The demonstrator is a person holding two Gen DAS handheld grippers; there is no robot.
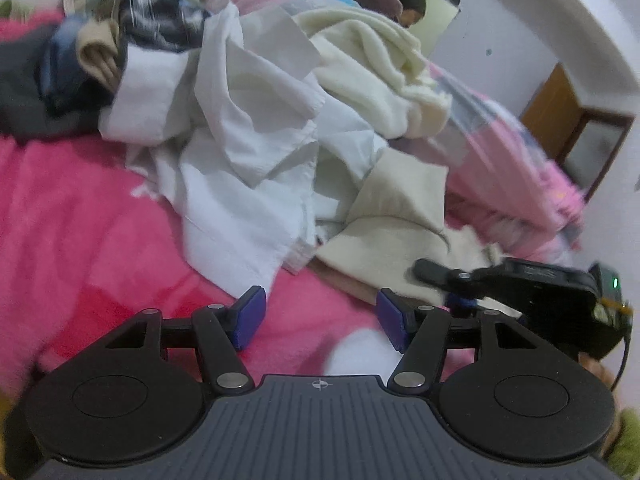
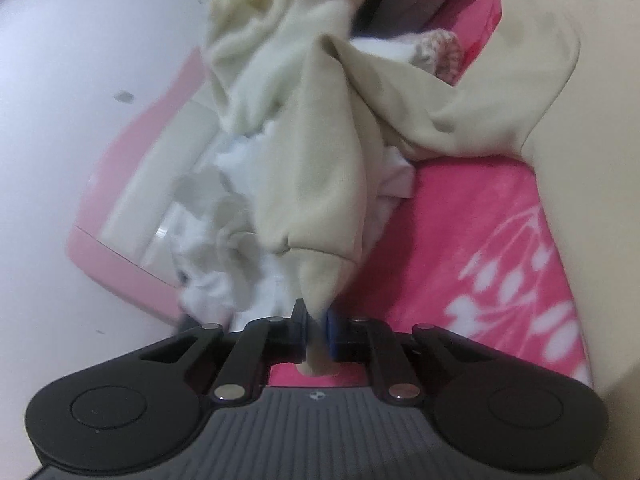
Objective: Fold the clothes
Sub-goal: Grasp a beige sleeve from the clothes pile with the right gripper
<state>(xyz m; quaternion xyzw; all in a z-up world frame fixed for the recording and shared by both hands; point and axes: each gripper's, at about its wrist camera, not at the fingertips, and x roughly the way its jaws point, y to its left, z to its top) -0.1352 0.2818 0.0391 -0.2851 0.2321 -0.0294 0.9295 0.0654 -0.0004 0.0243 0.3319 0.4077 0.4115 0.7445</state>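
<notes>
Right gripper pinches the beige garment's cuff between its pads.

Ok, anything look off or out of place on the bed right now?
Nothing damaged or spilled. The clothes are just an unsorted heap: a white garment crumpled over a cream knit. The right gripper is shut on a beige garment's cuff; the left gripper is open, empty, over the pink blanket.

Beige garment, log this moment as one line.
right gripper: shut on beige garment cuff | left gripper: open, empty, over pink blanket
</notes>
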